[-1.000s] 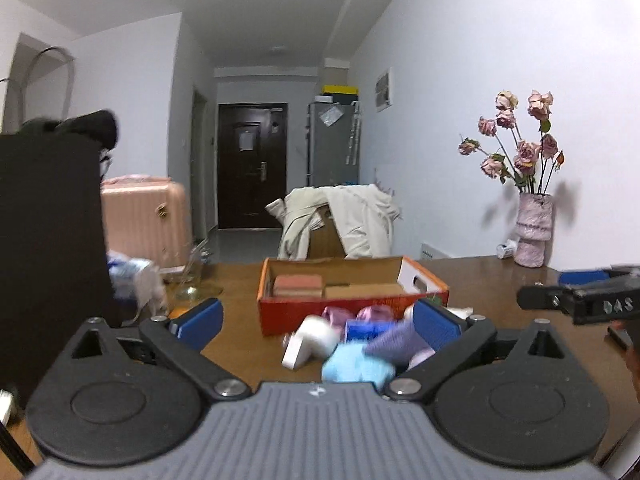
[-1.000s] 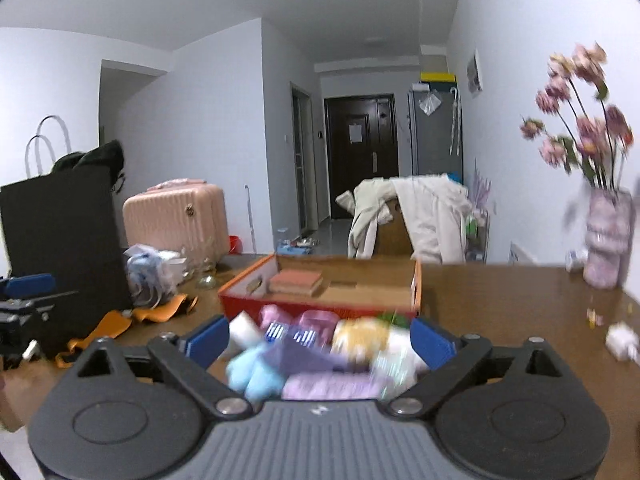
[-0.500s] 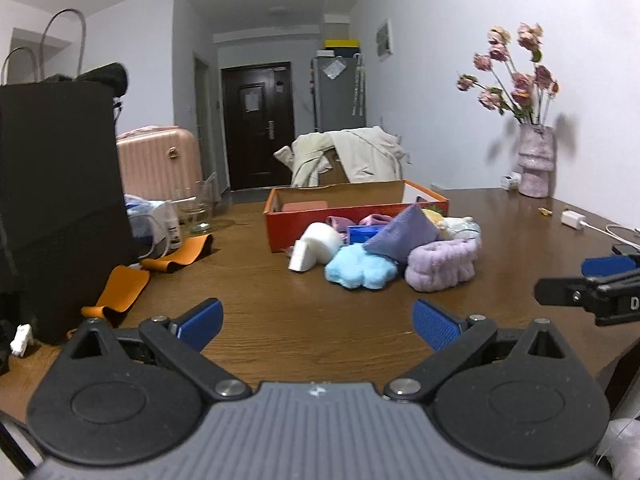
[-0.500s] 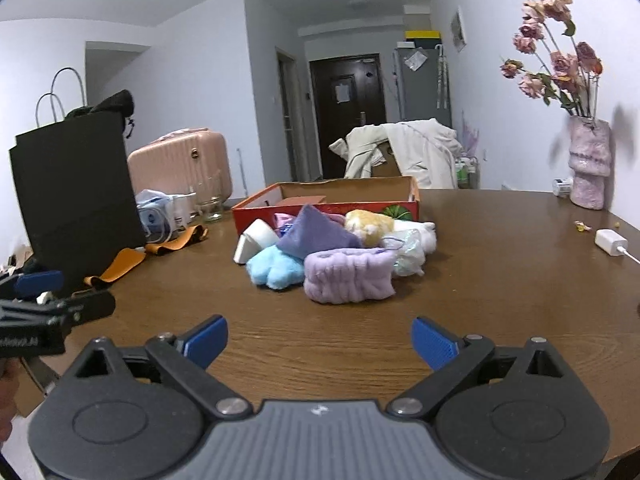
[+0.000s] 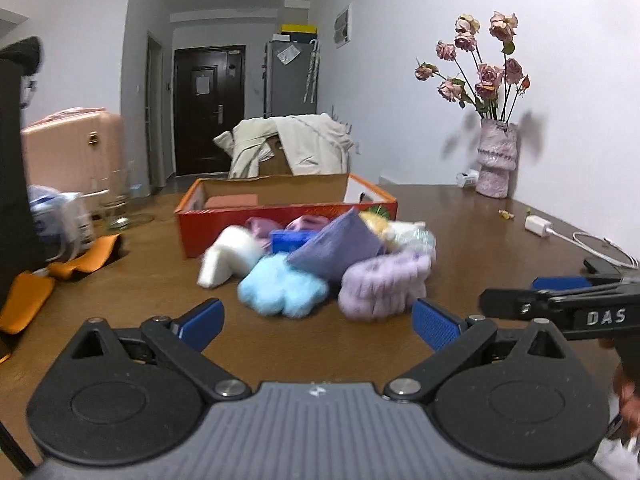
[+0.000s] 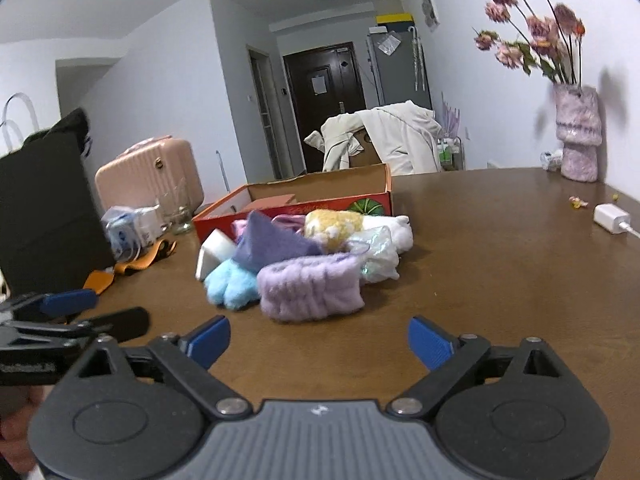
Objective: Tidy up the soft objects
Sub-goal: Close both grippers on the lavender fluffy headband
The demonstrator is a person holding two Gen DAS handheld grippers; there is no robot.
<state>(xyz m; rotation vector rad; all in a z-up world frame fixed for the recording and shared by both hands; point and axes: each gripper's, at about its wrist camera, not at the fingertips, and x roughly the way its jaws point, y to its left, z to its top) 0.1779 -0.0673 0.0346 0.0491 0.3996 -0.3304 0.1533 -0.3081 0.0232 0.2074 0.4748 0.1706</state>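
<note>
Two grippers are seen short of a heap of soft things, and nothing is held by either. The left gripper is spread wide with only bare table between its blue pads. The right gripper is also apart and empty, though its jaws have just been closing a little, with nothing caught between them.

The heap is found on the table directly in front of the orange cardboard box, touching its near wall or nearly so. At the front are a lilac ribbed headband and a pale blue paw-shaped plush; a purple cloth is draped over them, with a white block, a yellow fluffy piece and a crinkly clear packet packed beside and behind. The box is open-topped and holds only a flat pinkish slab, so plenty of room is left.

The step in hand is judged to be the approach; no sorting appears done yet. Next, one front item, probably the headband or the paw plush, should be straddled and pinched firmly, since such fabric yields and can drag its neighbours. It should then be lifted clear of the purple cloth before being carried over the box wall.
</note>
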